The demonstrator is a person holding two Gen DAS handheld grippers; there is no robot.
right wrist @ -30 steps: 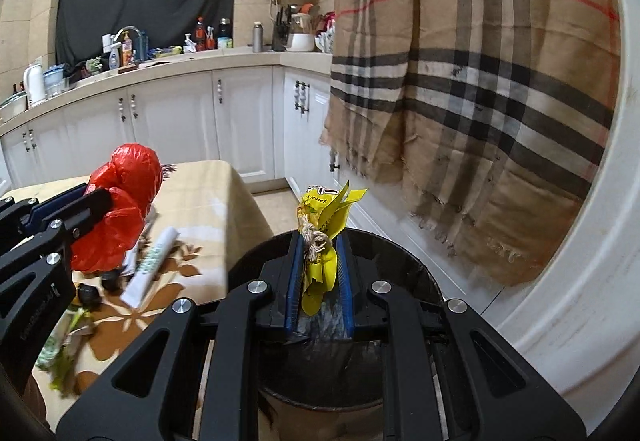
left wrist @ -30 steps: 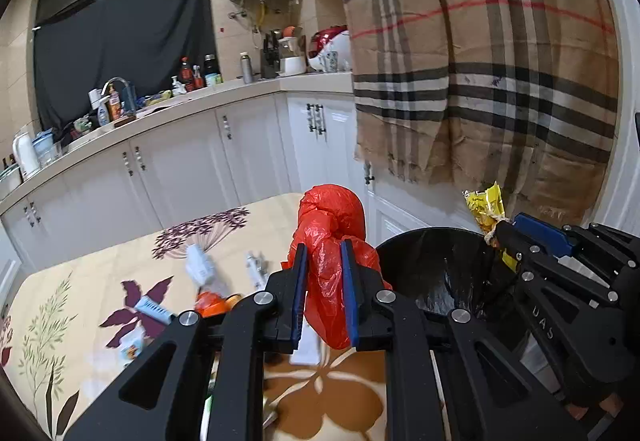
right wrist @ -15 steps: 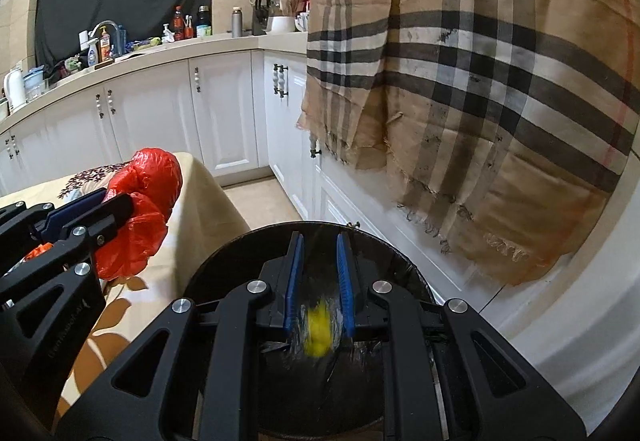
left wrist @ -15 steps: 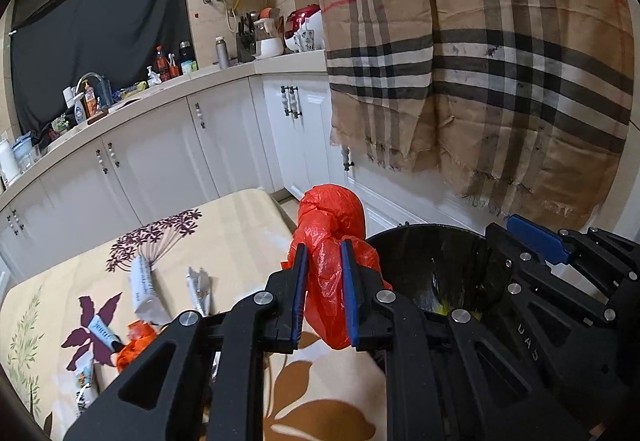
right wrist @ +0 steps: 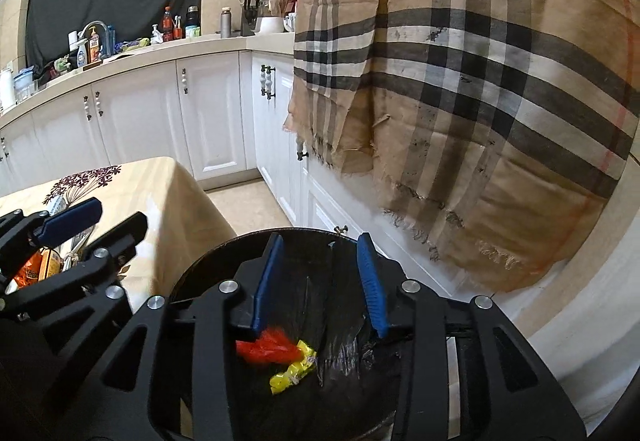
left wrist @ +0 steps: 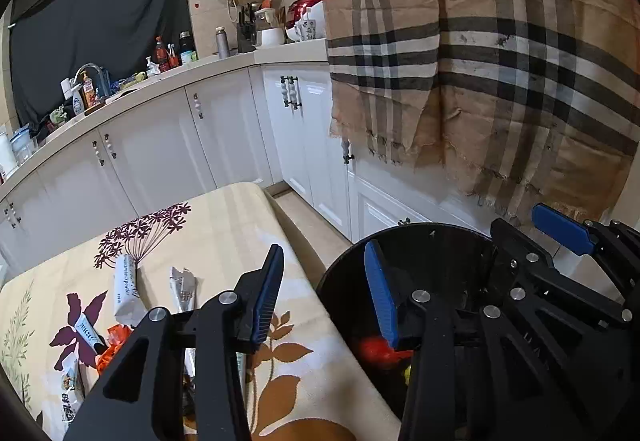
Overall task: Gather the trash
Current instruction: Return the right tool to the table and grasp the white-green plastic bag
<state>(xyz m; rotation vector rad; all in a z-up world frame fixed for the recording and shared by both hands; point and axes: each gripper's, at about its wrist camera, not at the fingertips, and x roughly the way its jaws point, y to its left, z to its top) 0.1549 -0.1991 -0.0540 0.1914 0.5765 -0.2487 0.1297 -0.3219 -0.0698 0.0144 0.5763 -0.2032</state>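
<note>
A black-lined trash bin [right wrist: 328, 237] [left wrist: 440, 237] stands beside the table's corner. Inside it lie a red plastic bag [right wrist: 268, 351] [left wrist: 374, 351] and a yellow wrapper [right wrist: 292, 371]. My right gripper [right wrist: 320, 277] hangs over the bin's mouth, its jaws opening with nothing between them. My left gripper [left wrist: 324, 291] straddles the table edge and the bin's rim, its jaws opening and empty too. More trash lies on the floral tablecloth [left wrist: 224, 225]: white sachets [left wrist: 126, 289], a small tube [left wrist: 88, 333] and an orange wrapper [left wrist: 112, 345].
White cabinets [left wrist: 160, 149] with a cluttered counter run along the back. A plaid cloth [right wrist: 480, 81] hangs over the cabinets on the right, just behind the bin. A strip of bare floor [right wrist: 240, 197] lies between table and cabinets.
Both grippers moved over the bin and opened. The yellow wrapper fell from the right gripper first, then the red bag dropped from the left; both now lie in the bin.
</note>
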